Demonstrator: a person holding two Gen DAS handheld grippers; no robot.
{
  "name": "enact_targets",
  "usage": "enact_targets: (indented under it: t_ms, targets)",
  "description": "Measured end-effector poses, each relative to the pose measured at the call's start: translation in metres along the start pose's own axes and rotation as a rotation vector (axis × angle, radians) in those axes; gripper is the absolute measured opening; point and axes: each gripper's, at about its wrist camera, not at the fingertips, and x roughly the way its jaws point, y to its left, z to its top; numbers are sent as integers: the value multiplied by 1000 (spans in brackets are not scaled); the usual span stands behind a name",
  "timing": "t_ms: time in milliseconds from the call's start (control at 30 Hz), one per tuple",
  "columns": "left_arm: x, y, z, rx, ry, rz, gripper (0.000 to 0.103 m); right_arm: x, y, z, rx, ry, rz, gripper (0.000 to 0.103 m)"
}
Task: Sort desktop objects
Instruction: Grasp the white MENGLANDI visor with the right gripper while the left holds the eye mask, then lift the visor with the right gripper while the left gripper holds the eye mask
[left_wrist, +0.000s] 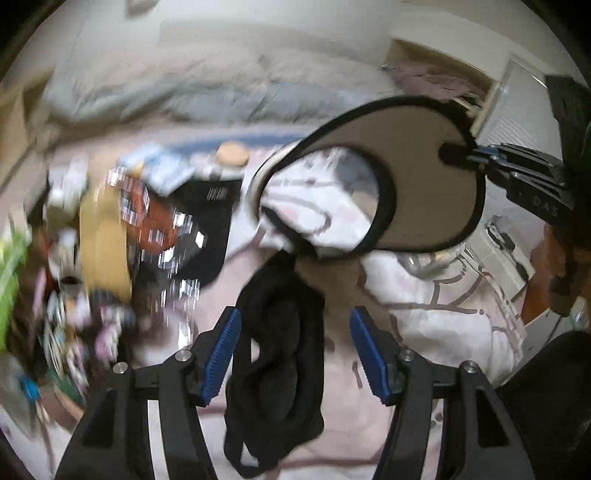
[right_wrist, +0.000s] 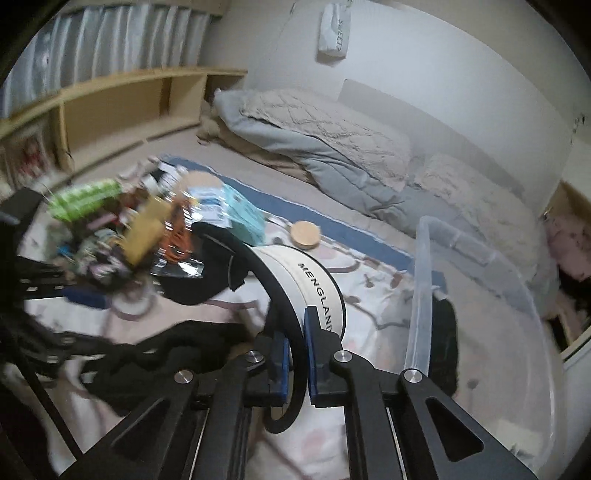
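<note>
My right gripper (right_wrist: 295, 363) is shut on the brim of a cream sun visor with black trim and "MENGLAND" lettering (right_wrist: 317, 284), held in the air. In the left wrist view the visor (left_wrist: 417, 173) hangs up right, pinched by the right gripper (left_wrist: 458, 155). My left gripper (left_wrist: 295, 354) is open, its blue pads either side of a black garment (left_wrist: 280, 354) that hangs below the visor, apart from both pads. The same black garment (right_wrist: 177, 354) shows at the lower left in the right wrist view.
A clear plastic bin (right_wrist: 480, 302) stands at the right with a black item inside. A blurred pile of packets, a tan box (left_wrist: 103, 243) and a cork-lidded jar (right_wrist: 306, 235) lies on the patterned sheet (left_wrist: 443, 321). A duvet (right_wrist: 332, 133) lies behind.
</note>
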Motion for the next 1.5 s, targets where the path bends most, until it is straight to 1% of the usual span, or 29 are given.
enact_targets:
  t_ms: [133, 233, 300, 333, 433, 467, 500, 567, 700, 800, 867, 1000, 1133, 1167, 1200, 1233, 1267, 1300, 1367, 1433, 1500]
  targets:
    - [1, -15, 10, 46, -33, 28, 61, -12, -2, -9, 46, 16, 87, 8]
    - [-4, -25, 17, 110, -101, 65, 61, -23, -4, -19, 74, 39, 152, 8]
    - [-7, -33, 20, 174, -138, 80, 61, -32, -1, -25, 54, 39, 173, 8]
    - [-7, -38, 22, 202, -143, 84, 61, -37, 2, -27, 41, 39, 182, 8]
    - [-4, -44, 26, 228, -149, 64, 61, -43, 8, -33, 15, 44, 207, 8]
    - [-2, -46, 28, 234, -145, 56, 59, -45, 11, -35, 0, 44, 214, 8]
    - [0, -49, 30, 242, -139, 45, 44, -47, 14, -36, -19, 44, 219, 8]
    - [3, -55, 32, 257, -115, 11, 29, -49, 20, -38, -50, 43, 228, 8]
    - [7, -65, 29, 304, -91, 6, 26, -51, 27, -44, -108, 64, 208, 8]
    - [10, -73, 26, 334, -82, -1, 23, -48, 25, -49, -110, 92, 215, 9]
    - [11, -79, 25, 355, -82, -1, 22, -45, 21, -52, -105, 107, 200, 9]
    - [12, -86, 26, 367, -87, -10, 21, -41, 13, -56, -82, 119, 175, 9]
    - [12, -93, 25, 393, -88, -2, 22, -39, 13, -59, -105, 130, 152, 9]
    - [12, -93, 25, 389, -86, -6, 22, -38, 13, -60, -105, 130, 159, 9]
    - [10, -93, 26, 376, -90, -15, 27, -38, 10, -60, -91, 132, 169, 9]
    - [8, -92, 26, 362, -91, -26, 36, -37, 6, -60, -71, 135, 183, 9]
    - [5, -90, 25, 348, -94, -27, 63, -37, 2, -61, -49, 134, 190, 9]
    - [3, -89, 24, 345, -105, -19, 79, -37, -3, -61, -24, 130, 185, 8]
    - [0, -85, 21, 349, -106, -16, 79, -40, -17, -59, 38, 111, 172, 5]
    - [3, -77, 16, 330, -75, -1, 79, -44, -32, -58, 97, 91, 160, 5]
    - [9, -64, 12, 279, -30, -1, 80, -50, -45, -57, 137, 67, 140, 5]
